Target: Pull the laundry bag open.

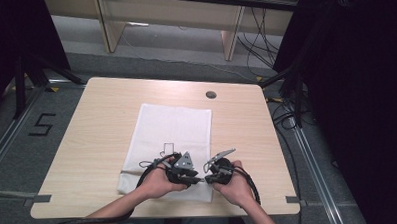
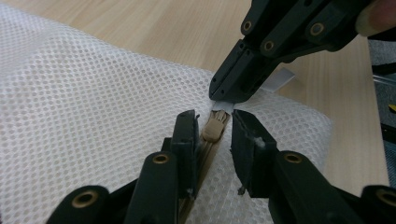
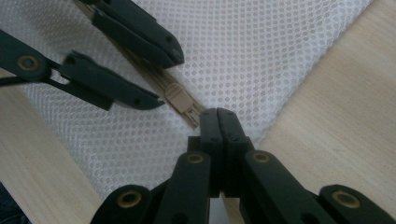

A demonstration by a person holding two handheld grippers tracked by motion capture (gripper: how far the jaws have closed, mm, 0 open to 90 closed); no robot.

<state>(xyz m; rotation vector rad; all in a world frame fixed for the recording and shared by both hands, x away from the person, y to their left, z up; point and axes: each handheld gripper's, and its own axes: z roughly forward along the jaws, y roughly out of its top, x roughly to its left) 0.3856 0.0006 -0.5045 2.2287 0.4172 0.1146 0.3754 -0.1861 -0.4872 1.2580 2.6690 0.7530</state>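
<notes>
Both grippers: left (image 2: pixel 212 135) straddles zipper pull (image 2: pixel 213 129); right (image 3: pixel 218 120) pinches bag (image 3: pixel 243 51).

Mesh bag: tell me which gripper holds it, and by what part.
The right gripper is shut on the mesh bag at the zipper's end near a corner. The left gripper is open, straddling the tan zipper pull, holding nothing.
</notes>
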